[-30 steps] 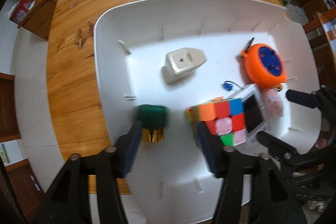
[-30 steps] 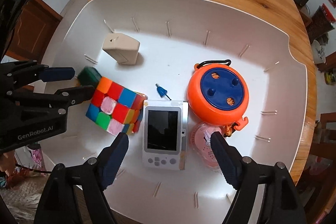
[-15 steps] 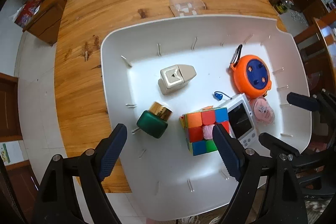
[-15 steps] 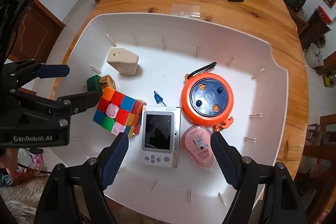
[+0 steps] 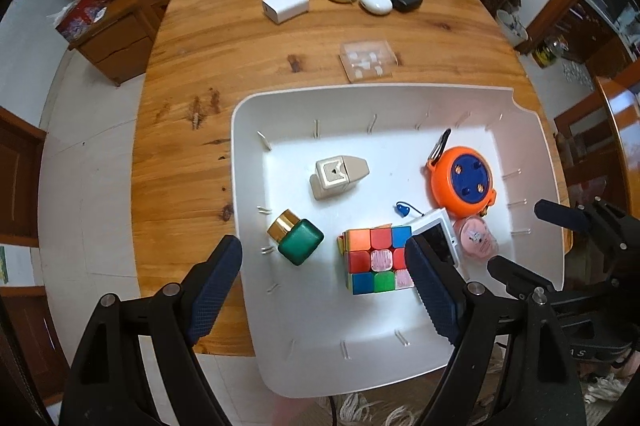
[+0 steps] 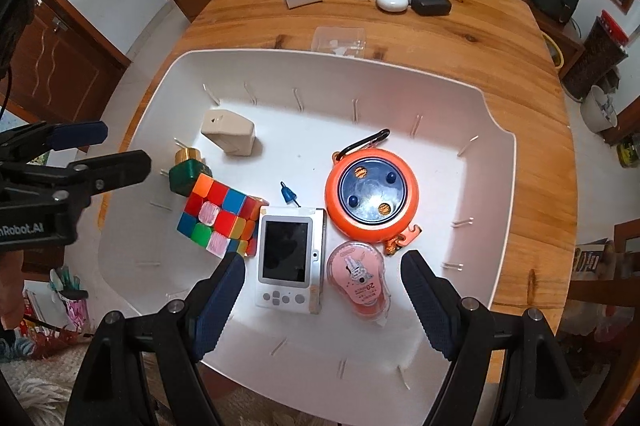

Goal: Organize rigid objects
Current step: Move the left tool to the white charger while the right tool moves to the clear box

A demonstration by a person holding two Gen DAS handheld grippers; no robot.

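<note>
Left wrist view: left hand-held gripper (image 5: 326, 282) wide open, empty, above white tray (image 5: 248, 186). Right hand-held gripper (image 6: 322, 300) likewise spread, holding nothing. Green bottle (image 5: 298, 240), cube (image 5: 378, 258), orange reel (image 5: 462, 182) already inside; white box (image 5: 285, 4) on bench (image 5: 224, 66) probably left.

White tray (image 6: 500, 186), green bottle (image 5: 300, 241) (gold cap), orange reel (image 6: 372, 200), multicoloured cube (image 5: 378, 258).

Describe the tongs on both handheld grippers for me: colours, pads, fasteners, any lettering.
Both look alike. The left gripper and right gripper have matte black plastic frames with silver screw heads at the joints. Each finger carries a long dark-blue pad with a fine cross-hatched grip texture. White lettering ending "Robot.AI" shows on the left gripper's body in the right wrist view. No cables or sleeves visible.
</note>
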